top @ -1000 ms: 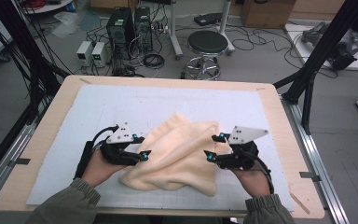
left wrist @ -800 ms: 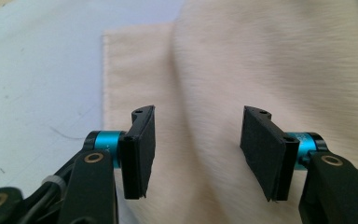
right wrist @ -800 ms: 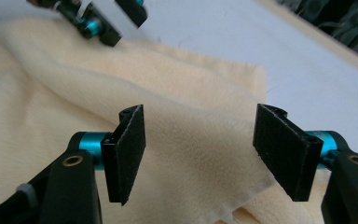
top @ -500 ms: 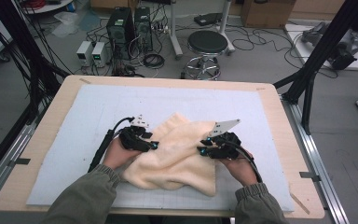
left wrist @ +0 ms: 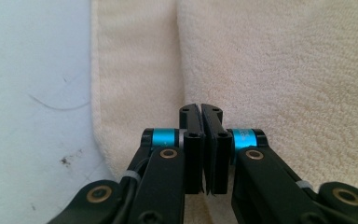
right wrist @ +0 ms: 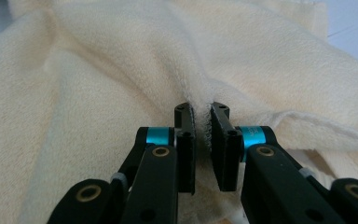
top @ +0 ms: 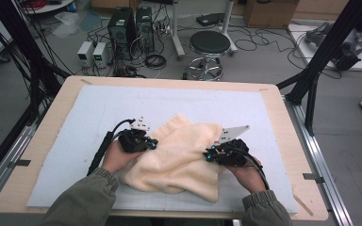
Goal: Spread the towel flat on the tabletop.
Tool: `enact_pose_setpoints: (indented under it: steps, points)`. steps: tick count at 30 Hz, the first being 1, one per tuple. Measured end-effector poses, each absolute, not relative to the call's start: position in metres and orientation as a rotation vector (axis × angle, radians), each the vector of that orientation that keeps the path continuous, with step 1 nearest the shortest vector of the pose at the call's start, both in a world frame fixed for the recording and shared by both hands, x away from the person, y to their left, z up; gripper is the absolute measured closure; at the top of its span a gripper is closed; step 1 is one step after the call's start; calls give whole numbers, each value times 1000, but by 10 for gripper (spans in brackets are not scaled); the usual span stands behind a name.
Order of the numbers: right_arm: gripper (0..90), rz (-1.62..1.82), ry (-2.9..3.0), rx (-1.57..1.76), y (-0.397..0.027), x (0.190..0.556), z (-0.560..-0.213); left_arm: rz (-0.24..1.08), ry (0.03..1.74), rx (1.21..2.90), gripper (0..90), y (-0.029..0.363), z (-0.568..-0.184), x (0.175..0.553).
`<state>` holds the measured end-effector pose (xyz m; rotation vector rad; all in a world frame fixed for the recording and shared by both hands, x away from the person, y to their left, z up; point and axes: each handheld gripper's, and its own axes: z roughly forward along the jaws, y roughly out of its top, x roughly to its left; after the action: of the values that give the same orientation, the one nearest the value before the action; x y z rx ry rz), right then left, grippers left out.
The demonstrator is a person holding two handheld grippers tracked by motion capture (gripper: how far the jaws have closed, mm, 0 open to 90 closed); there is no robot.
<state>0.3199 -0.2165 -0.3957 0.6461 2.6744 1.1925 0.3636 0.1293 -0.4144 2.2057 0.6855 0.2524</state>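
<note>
— Any writing legible?

— None I can read. I count one cream towel (top: 181,153), crumpled on the white mat (top: 75,122) near the table's front edge, and two grippers.

— Their grips?

— My left gripper (left wrist: 200,108) has just clamped onto a towel fold; my right gripper (right wrist: 201,108) has just pinched a ridge. The high view adds one stool (top: 209,44).

Olive sleeves (top: 82,205), blk jaws, blue collars, brass screws
</note>
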Motion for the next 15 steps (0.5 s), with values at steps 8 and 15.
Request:
enact_pose_setpoints:
  steps: [8, 15]
  points:
    - [823, 1256, 2654, 662, -250, 282, -386, 315, 745, 2191, 568, 129, -420, 371]
    - [772, 1282, 2650, 696, -256, 275, -387, 304, 768, 2258, 552, 123, -433, 375]
